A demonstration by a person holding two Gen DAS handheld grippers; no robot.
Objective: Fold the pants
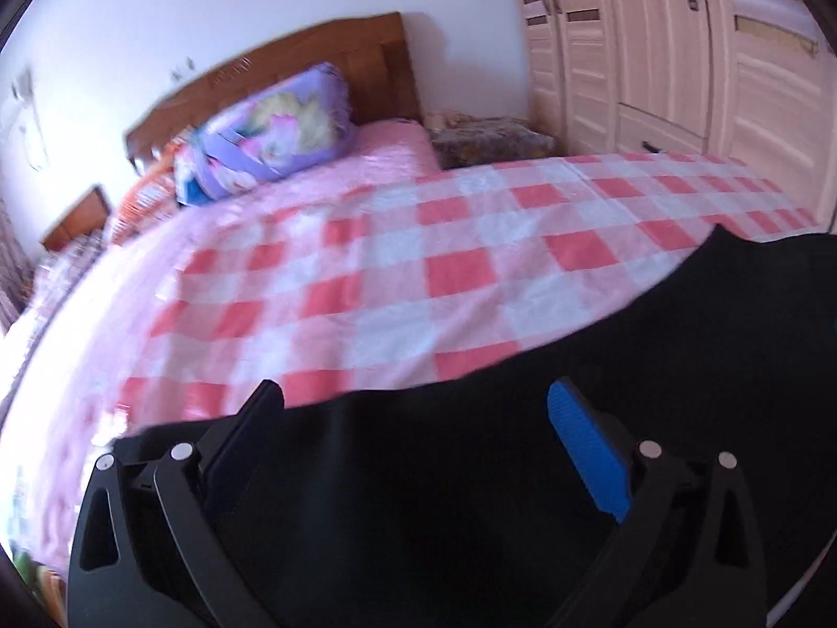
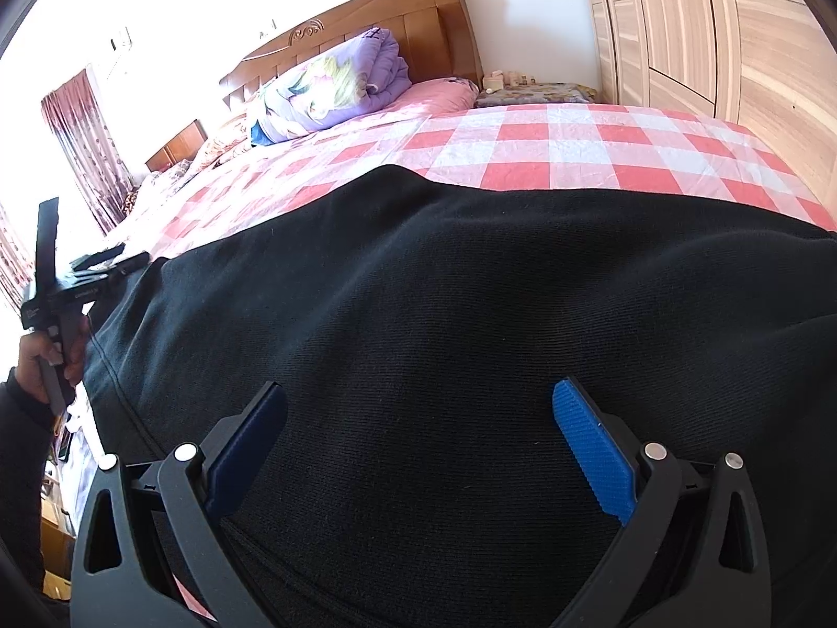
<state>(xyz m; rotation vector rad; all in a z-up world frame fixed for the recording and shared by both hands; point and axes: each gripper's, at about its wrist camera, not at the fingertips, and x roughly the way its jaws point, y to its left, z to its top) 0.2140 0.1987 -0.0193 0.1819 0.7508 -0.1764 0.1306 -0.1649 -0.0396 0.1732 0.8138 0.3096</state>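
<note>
Black pants (image 2: 444,288) under both wide-open, empty grippers (image 1: 418,408) (image 2: 418,408): soft, limp, thick knit, probably best pinched at an edge.

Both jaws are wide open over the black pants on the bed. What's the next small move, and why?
Probably lower the right gripper and close it on the near edge of the black pants. Both grippers' jaws stand open and hold nothing, the left gripper too, and the fabric lies spread over the checked bedcover, so a fold needs a grip first.

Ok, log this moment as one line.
stage: pre-grasp | left gripper: open over black pants | right gripper: open over pants | pants on checked bedsheet
</note>
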